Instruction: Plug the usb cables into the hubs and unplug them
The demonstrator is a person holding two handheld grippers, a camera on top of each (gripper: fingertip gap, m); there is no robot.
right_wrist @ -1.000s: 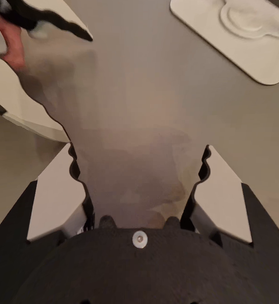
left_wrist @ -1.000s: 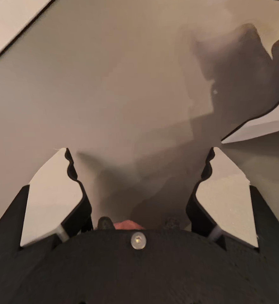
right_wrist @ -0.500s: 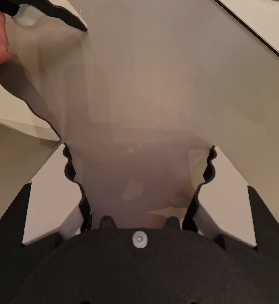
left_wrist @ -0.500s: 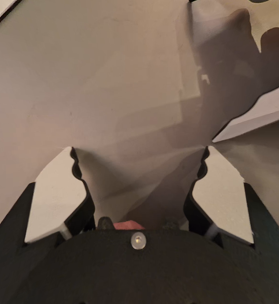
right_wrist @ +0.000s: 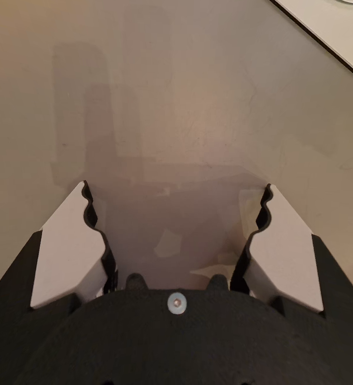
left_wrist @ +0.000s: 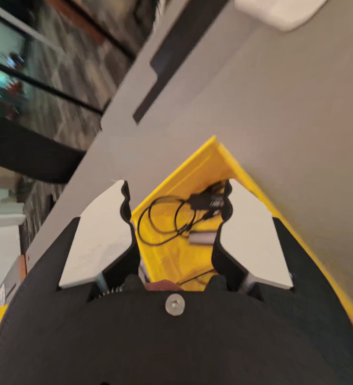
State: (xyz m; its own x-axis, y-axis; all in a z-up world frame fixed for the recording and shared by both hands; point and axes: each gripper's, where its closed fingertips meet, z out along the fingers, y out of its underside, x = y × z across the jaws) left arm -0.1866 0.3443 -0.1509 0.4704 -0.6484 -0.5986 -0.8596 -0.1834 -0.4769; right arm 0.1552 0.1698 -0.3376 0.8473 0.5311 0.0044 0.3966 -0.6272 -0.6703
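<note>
Left tool (left_wrist: 175,200): jaws apart, empty; yellow tray (left_wrist: 194,166) ahead holds black usb cables (left_wrist: 163,218), hubs (left_wrist: 202,201)
Right tool (right_wrist: 176,200): jaws apart, empty, over bare bench (right_wrist: 171,93); white mat (right_wrist: 327,25) ahead-right

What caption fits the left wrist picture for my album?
Open left gripper pointing at a yellow tray holding a black hub, looped black cable and a grey hub on a grey table.

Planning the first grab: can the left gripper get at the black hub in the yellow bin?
Probably yes. The left gripper is open above the yellow bin, and the black hub lies uncovered, with only loose black cable beside it.
</note>
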